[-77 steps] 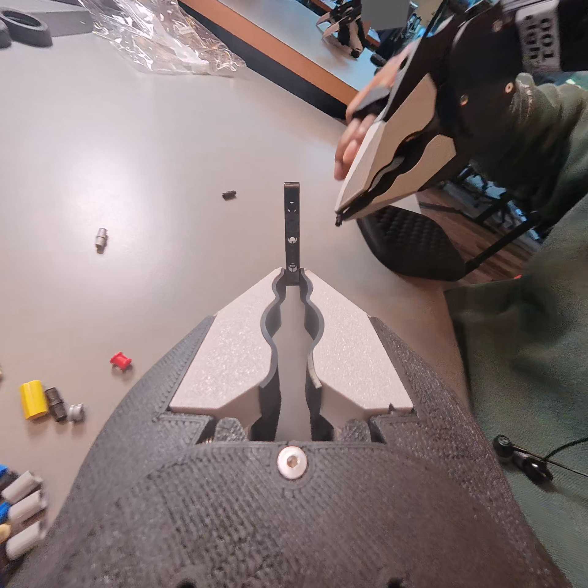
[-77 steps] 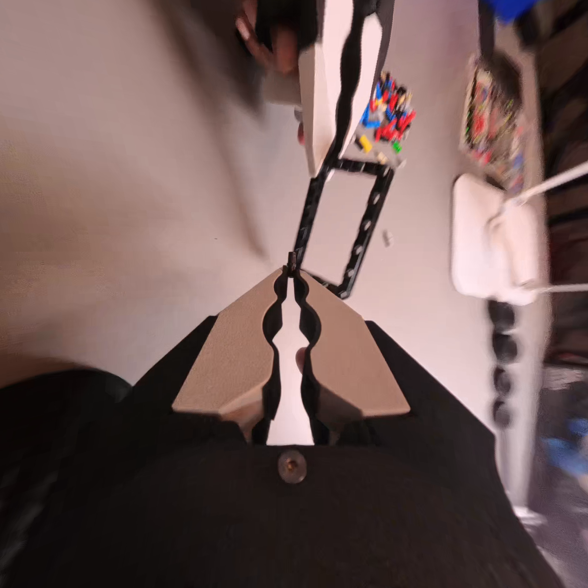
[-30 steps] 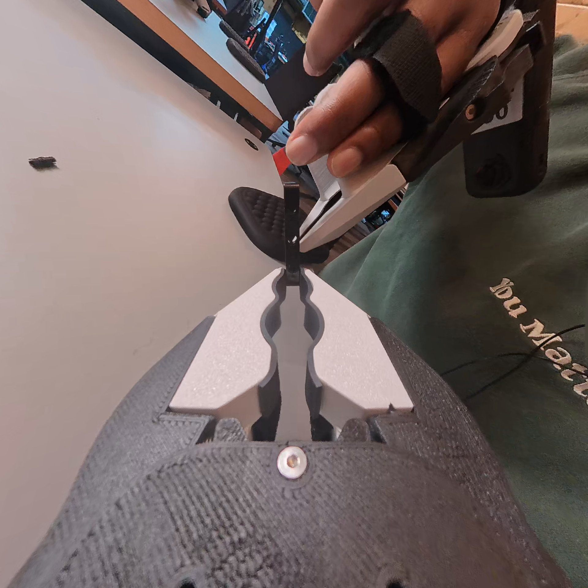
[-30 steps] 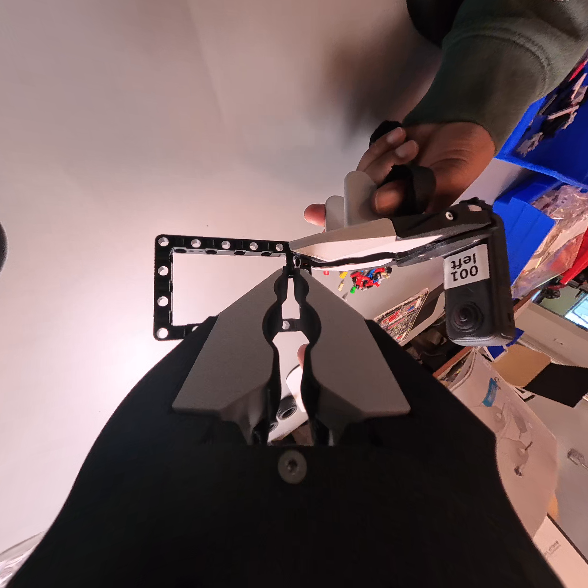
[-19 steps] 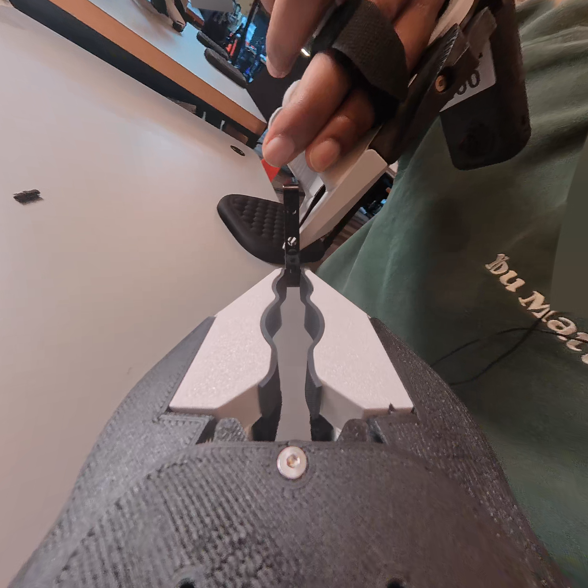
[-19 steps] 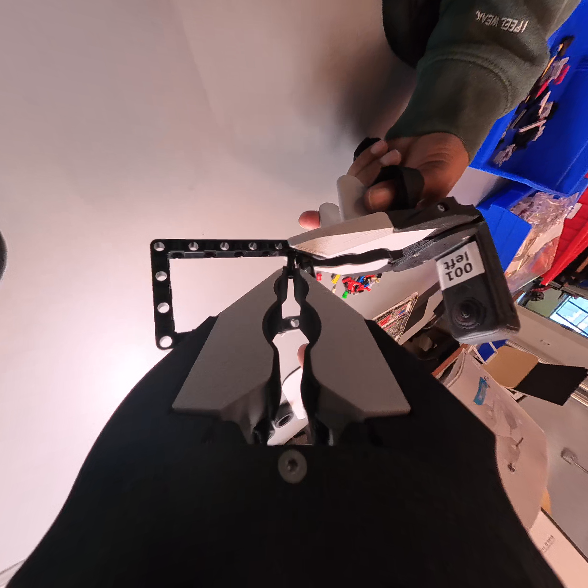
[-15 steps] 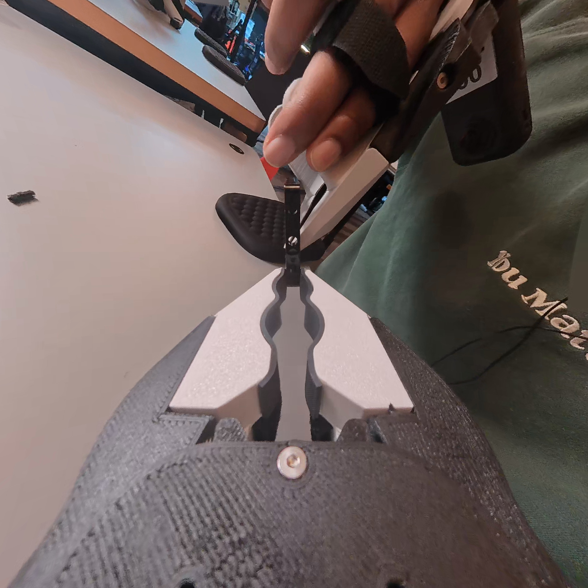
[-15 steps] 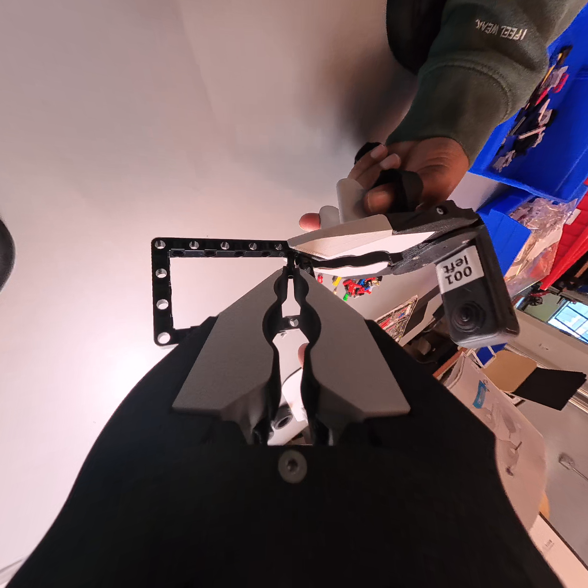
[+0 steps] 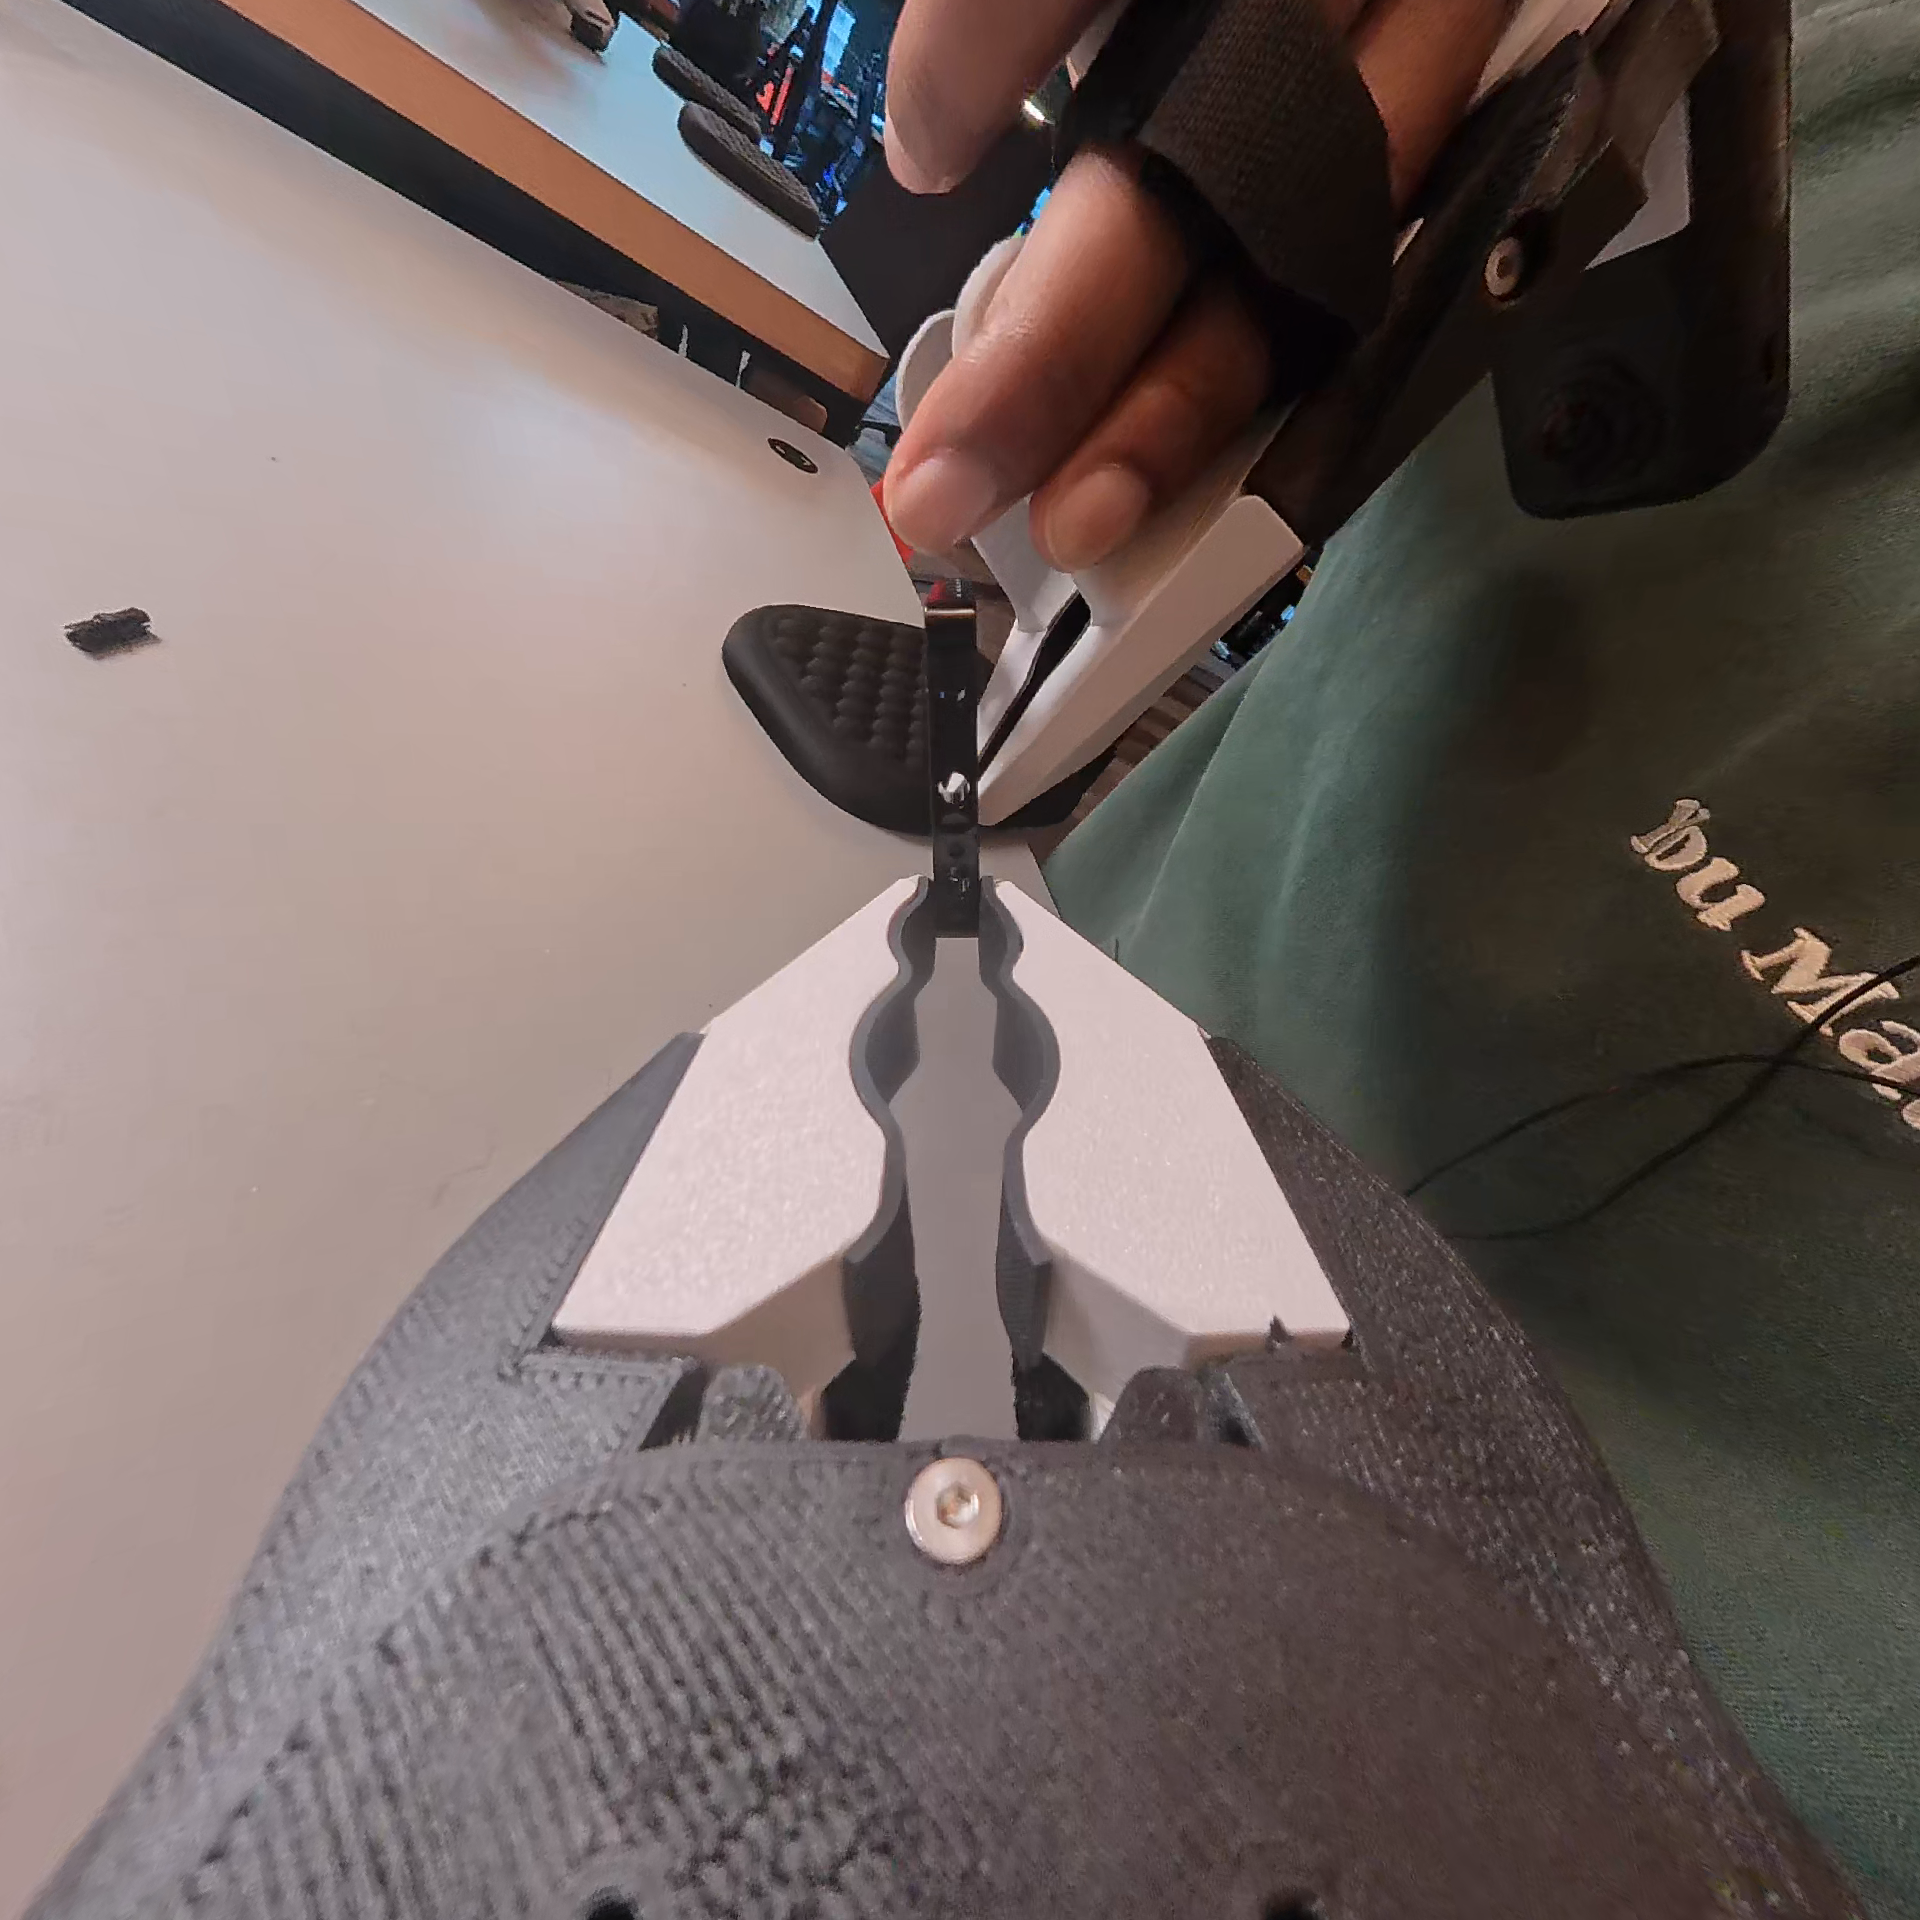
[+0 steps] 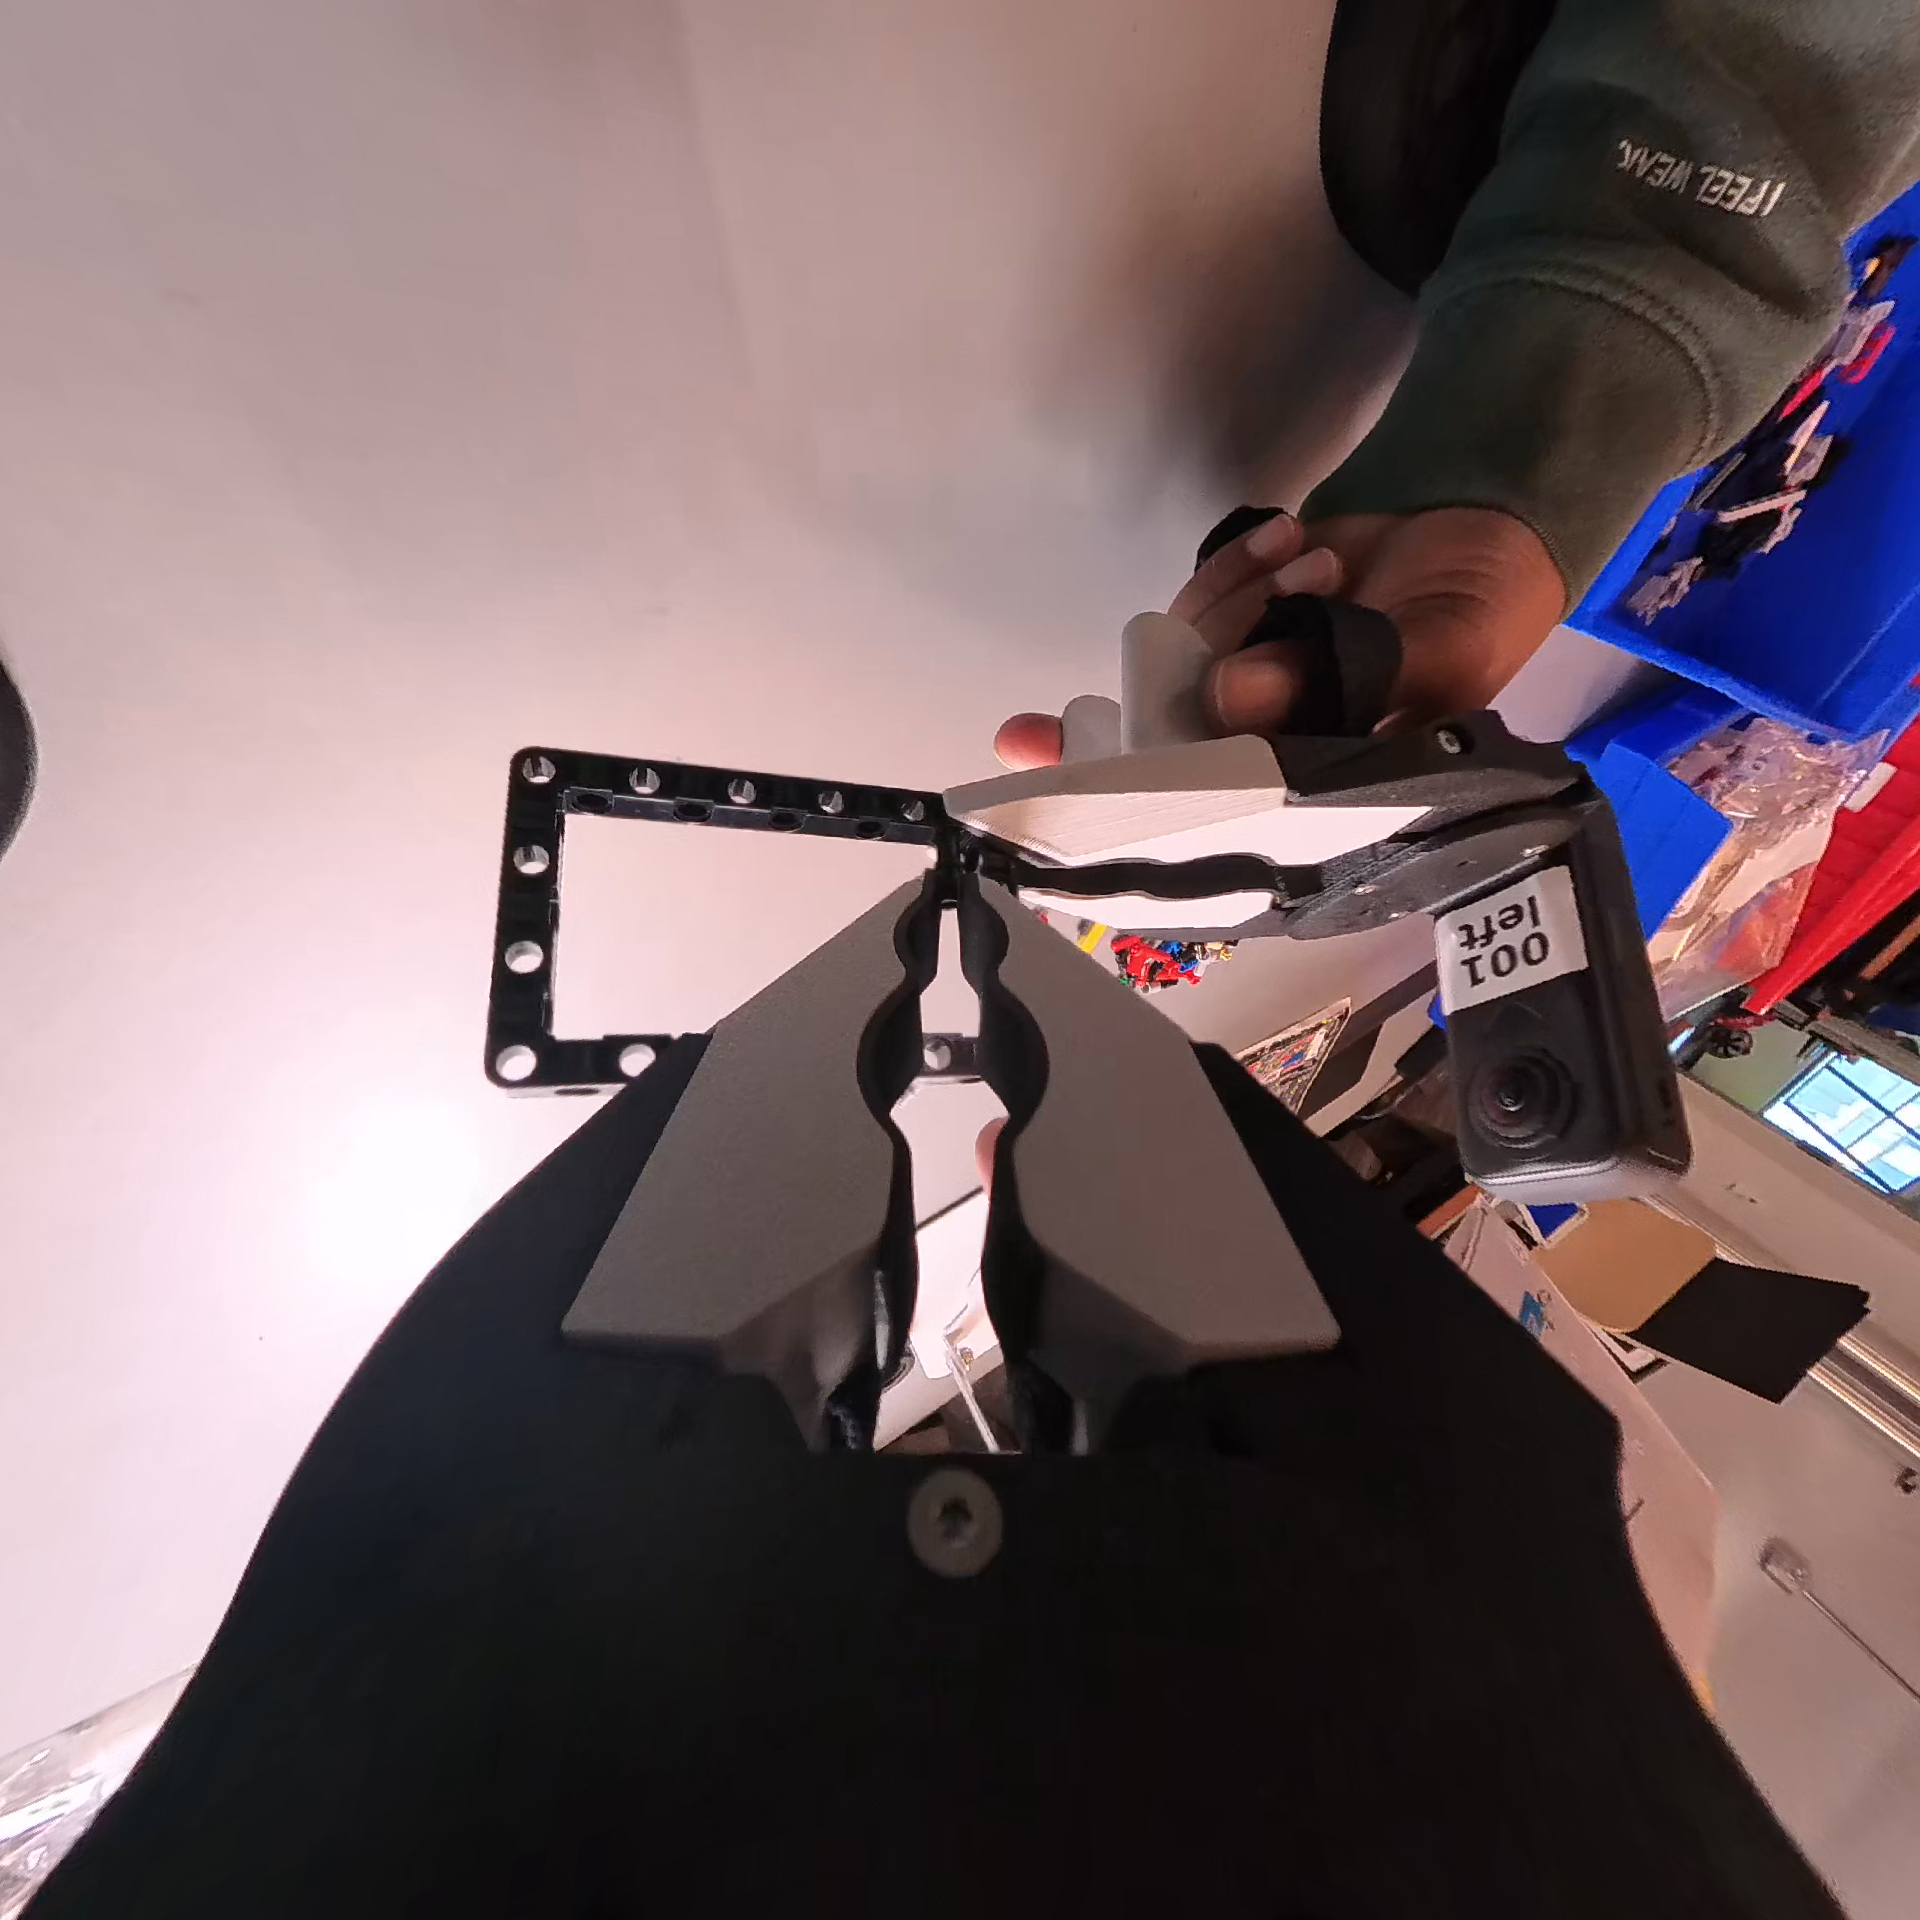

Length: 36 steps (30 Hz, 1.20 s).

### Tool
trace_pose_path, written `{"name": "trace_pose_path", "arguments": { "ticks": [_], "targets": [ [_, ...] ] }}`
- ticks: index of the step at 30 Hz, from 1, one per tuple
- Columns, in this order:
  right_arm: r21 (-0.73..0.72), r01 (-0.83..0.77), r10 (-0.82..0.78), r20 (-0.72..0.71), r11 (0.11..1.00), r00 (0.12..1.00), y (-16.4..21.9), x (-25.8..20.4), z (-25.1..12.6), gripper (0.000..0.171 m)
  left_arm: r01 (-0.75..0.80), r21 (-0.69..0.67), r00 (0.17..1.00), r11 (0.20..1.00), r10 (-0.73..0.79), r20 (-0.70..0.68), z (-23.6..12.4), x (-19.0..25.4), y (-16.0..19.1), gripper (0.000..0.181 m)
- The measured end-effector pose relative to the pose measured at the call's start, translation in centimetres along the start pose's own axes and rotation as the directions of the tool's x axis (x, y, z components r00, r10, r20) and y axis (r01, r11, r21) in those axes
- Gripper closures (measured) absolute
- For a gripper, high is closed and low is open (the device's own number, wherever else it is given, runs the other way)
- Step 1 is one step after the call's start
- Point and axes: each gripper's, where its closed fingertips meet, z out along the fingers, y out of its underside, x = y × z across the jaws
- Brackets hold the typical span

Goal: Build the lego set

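A black rectangular Lego frame (image 10: 528,906) with round holes is held in the air above the table. In the left wrist view it shows edge-on as a thin black bar (image 9: 953,727). My left gripper (image 9: 954,891) is shut on one corner of the frame; in the right wrist view it (image 10: 961,844) comes in from the right. My right gripper (image 10: 951,881) is shut on a small black pin, hardly visible, and presses its tips against the frame beside the left gripper's hold. In the left wrist view the right gripper (image 9: 987,795) touches the bar from the right.
A loose black pin (image 9: 107,631) lies on the grey table (image 9: 364,727). A black textured pad (image 9: 831,717) sits past the table edge. Coloured Lego pieces (image 10: 1164,956), a booklet (image 10: 1299,1039) and blue bins (image 10: 1766,499) lie behind. The person's green sweatshirt (image 9: 1507,935) is close on the right. Only a small space, under 4 cm, lies between the two pairs of fingers.
The right gripper, apart from the frame 2.6 s ago, has come onto it beside the left gripper's hold. Both grippers have turned with the frame; in the last half second little has moved.
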Motion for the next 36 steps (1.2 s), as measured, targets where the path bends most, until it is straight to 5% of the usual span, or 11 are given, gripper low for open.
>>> {"name": "trace_pose_path", "arguments": {
  "ticks": [30, 33, 36],
  "targets": [
    [-0.134, 0.006, -0.015, -0.061, 0.991, 0.998, 1.2, -0.1, 1.0, 0.17, 0.157, 0.057, 0.985, 0.986, -0.16, 0.06, -0.3, -1.9, -0.4, 0.176],
    [-0.06, -0.023, 0.02, -0.061, 0.998, 0.998, -0.7, -0.3, 1.6, 0.171, 0.185, 0.163, 0.983, 0.969, -0.181, -0.038, -1.0, -0.6, -2.7, 0.176],
    [-0.066, -0.049, 0.044, -0.069, 0.997, 0.997, -0.3, 0.3, 1.4, 0.171, 0.107, 0.113, 0.99, 0.988, -0.117, 0.083, -1.4, -1.5, -2.3, 0.176]
  ]
}}
